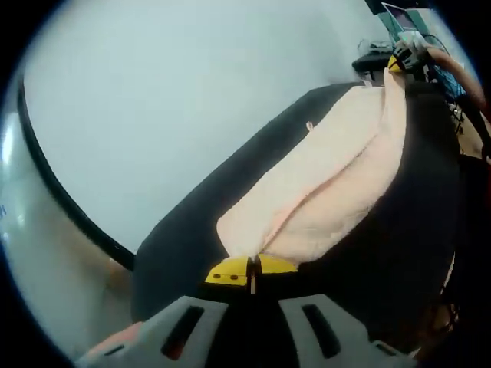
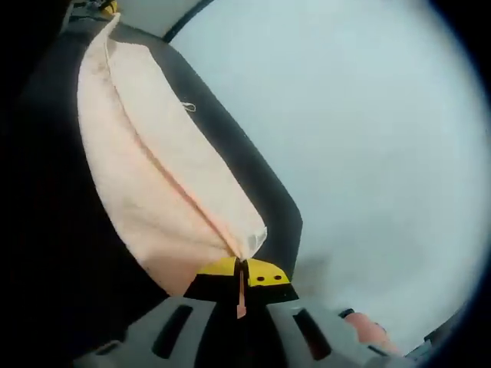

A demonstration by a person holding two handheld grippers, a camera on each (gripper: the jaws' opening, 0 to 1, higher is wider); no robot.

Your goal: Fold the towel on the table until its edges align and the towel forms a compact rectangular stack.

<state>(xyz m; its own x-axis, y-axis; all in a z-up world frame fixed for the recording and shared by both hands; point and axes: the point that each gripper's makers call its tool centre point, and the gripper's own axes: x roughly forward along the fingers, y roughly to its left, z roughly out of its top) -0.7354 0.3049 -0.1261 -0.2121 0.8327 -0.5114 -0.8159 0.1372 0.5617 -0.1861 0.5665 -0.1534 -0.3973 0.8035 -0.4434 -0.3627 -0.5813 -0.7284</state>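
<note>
Peach terry towel point(image 1: 322, 180) is lying stretched across a dark table point(image 1: 192, 238), and each end of it is getting pinched by one of the tongs; in the left gripper view the left gripper point(image 1: 252, 270) is sitting clenched on the near corner, yellow tips pressed together with a thin sliver of cloth showing in the seam between them; from there the towel is running away up and to the right, folded along its length so a soft crease is running down the middle; at the far end the right gripper point(image 1: 399, 61) is peeking in, its yellow tip just touching that end of the cloth, with a bit of a person's arm point(image 1: 460, 73) trailing behind it.

Same deal in the right gripper view; the right gripper point(image 2: 242, 274) is clamped shut on its corner of the towel point(image 2: 153, 169), a strip of peach fabric hanging down between the yellow tips; the towel is stretching away up and to the left over the table point(image 2: 261, 184), one layer lying on another with the fold line between them; a little hanging loop point(image 2: 188, 106) is sticking out on the edge to the right of the cloth; way off at the far end a yellow speck of the left gripper point(image 2: 110, 8) is showing right by the towel's tip; pale floor point(image 2: 368, 138) is spreading out beyond the table edge.
</note>
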